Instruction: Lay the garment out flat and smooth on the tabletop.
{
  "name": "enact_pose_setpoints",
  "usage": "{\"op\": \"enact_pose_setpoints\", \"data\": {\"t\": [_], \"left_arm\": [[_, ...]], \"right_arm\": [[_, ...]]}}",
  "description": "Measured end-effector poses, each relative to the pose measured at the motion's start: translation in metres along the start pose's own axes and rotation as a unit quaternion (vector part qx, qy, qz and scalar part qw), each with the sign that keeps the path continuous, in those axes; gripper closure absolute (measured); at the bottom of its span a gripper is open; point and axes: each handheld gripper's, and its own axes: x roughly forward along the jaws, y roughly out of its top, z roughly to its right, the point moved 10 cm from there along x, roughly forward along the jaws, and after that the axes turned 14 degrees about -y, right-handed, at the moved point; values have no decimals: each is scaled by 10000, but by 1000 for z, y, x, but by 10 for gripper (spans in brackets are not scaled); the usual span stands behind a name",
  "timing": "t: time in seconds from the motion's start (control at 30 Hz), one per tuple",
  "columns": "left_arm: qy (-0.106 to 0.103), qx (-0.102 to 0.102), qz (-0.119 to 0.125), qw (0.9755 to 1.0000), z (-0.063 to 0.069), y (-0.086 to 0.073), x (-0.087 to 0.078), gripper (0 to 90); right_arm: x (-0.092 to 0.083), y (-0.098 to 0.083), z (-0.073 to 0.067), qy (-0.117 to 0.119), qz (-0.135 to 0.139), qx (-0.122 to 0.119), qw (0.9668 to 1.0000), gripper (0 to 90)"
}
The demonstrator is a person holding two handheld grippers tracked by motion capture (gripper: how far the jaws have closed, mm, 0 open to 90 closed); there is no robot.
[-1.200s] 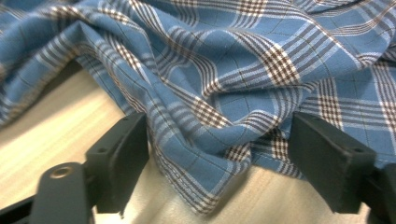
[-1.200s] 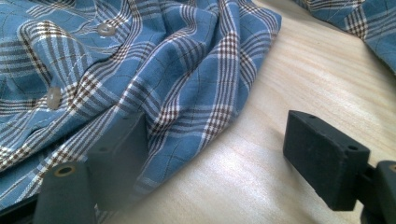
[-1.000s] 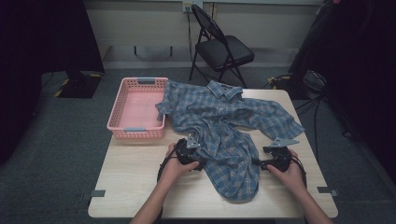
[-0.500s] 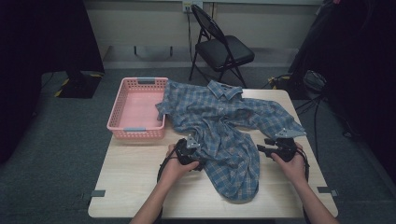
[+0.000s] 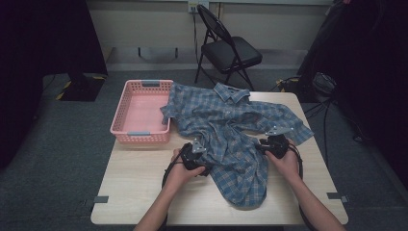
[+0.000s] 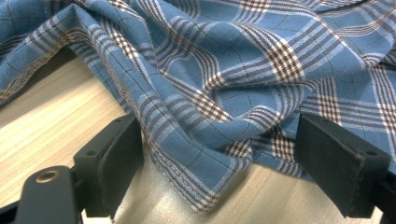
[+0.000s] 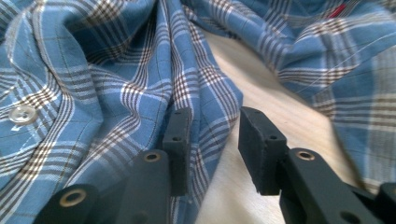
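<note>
Left gripper [image 5: 204, 155] sits at the near-left edge of the plaid shirt [image 5: 231, 130], jaws spread wide in the left gripper view, a hem corner of the shirt [image 6: 210, 140] lying loose on the wood between them, pads not pressing it. Right gripper [image 5: 269, 142] at the shirt's right side has just been closing: jaws partway in, a fold edge of the shirt [image 7: 205, 107] between them, one pad against the cloth, the other apart from it, no clamp yet. Shirt lies crumpled across the table [image 5: 139, 187], collar at the far edge, one sleeve draped into the pink basket [image 5: 139, 115] at far left.
</note>
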Motion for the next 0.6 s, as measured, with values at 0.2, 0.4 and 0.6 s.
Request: {"op": "enact_pose_setpoints", "data": {"t": [0.2, 0.4, 0.6], "left_arm": [[2, -2, 2, 10000, 0, 0, 0, 152], [-1, -6, 5, 10000, 0, 0, 0, 152], [2, -3, 2, 10000, 0, 0, 0, 152]], "right_arm": [[0, -1, -4, 151, 49, 74, 9998, 757], [-2, -2, -4, 161, 40, 28, 9999, 869], [-9, -8, -4, 218, 48, 40, 9997, 896]]}}
